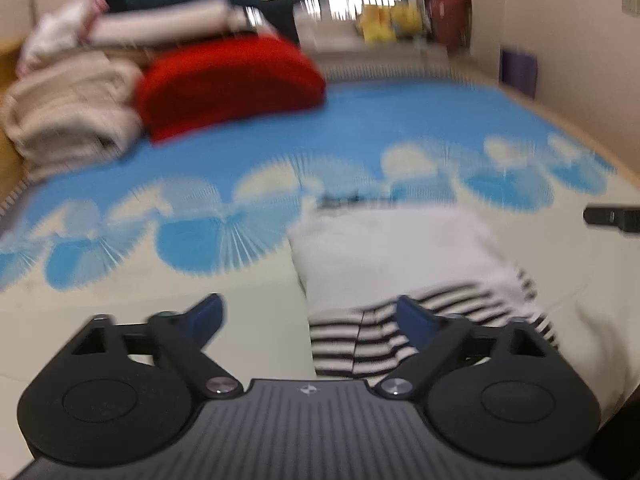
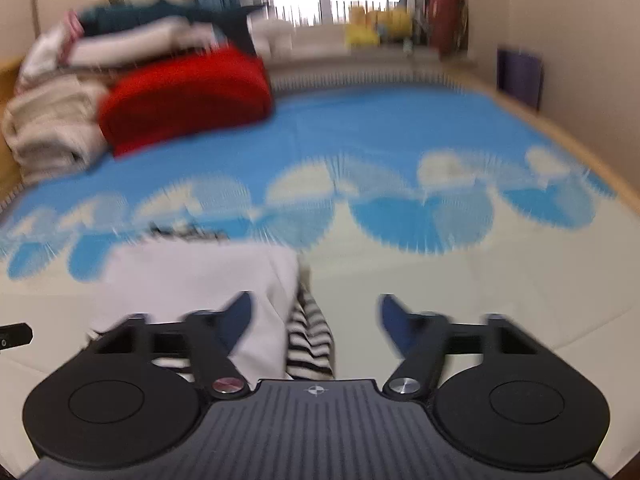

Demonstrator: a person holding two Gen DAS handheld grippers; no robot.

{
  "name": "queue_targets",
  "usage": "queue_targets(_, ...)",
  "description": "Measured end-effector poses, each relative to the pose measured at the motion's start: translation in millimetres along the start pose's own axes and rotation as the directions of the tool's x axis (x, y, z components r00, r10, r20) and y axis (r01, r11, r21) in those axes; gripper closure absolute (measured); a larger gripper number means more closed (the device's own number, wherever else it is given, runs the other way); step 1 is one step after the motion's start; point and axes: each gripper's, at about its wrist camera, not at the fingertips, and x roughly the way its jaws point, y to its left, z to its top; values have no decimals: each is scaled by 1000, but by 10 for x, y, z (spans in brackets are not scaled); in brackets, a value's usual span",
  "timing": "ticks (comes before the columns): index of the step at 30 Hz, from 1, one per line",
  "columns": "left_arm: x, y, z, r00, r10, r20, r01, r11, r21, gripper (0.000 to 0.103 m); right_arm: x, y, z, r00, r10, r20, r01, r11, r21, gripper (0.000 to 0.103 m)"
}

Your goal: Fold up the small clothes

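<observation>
Both views are motion-blurred. The left gripper (image 1: 310,316) has its jaws released and spread wide, grasping nothing; its right finger overlaps the striped near edge of the garment (image 1: 400,256). The right gripper (image 2: 316,316) is likewise released and empty. The garment (image 2: 208,280), white with black-and-white stripes, lies flat on the near part of the bed (image 2: 400,128). A red cushion (image 1: 228,84) and a pile of clothes (image 1: 72,108) sit at the far left.
</observation>
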Motion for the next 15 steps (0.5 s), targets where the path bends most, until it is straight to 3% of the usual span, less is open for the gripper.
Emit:
queue_targets(2,-292,-95,-55,998,17,61,-16,1000,-5,1,-251,72,-95,999,27,30,-27,1000,-6,21)
queue_targets(4,-517,-199,-138,997,12,71,-11,1000,-14,1,-474,134,-230,998,49,48,-49,999,-4,20)
queue_targets(10,-877,-422,-608,999,-51,-6,50,994,-95,1,-934,267,-621,998,42,36,-42,999,-8,19)
queue_targets(13,-831,-508,-822,994,-52,-94,43,994,-100,1,-1028,364,-733,999,28,26,-27,999,-40,19)
queue_targets(15,-845,-538,-835,995,-52,-80,43,992,-116,1,-1061,417,-765,999,33,28,-30,997,-73,19)
